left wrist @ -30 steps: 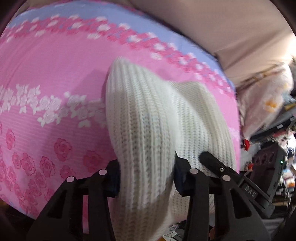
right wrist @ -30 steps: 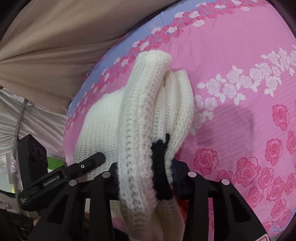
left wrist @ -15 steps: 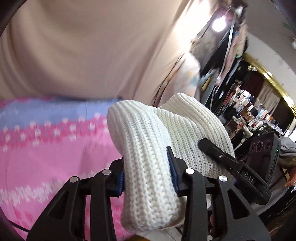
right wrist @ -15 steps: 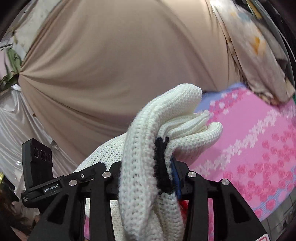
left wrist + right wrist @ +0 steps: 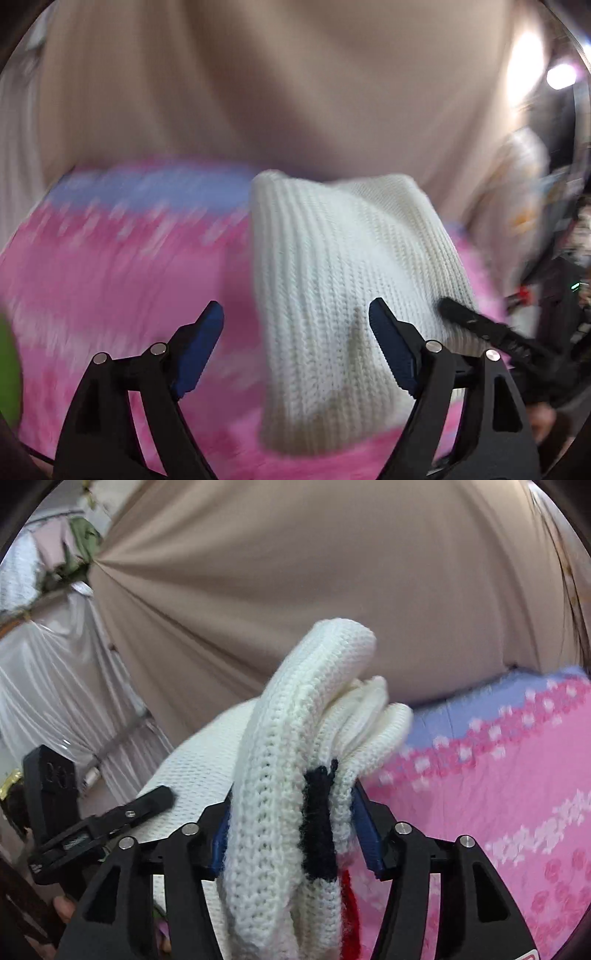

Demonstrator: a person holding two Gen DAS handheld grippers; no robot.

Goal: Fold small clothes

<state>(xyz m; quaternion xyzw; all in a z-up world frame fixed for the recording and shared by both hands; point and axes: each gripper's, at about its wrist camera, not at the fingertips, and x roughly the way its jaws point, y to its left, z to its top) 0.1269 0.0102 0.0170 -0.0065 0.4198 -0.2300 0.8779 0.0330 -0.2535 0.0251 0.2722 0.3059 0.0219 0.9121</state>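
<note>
Left wrist cam: looks forward along left gripper (image 5: 295, 347), very close to white knit garment (image 5: 351, 295), pink floral bedsheet (image 5: 110, 280) below, beige curtain (image 5: 258, 92) behind. Right wrist cam: same setup on right gripper (image 5: 295, 834), garment filling centre. Shared: garment, sheet, curtain; each view catches other gripper.

Looks like a bedroom: bed under a pink rose-print sheet (image 5: 517, 812), beige drapes (image 5: 295, 572) behind, cluttered shelves (image 5: 569, 221) alongside.
</note>
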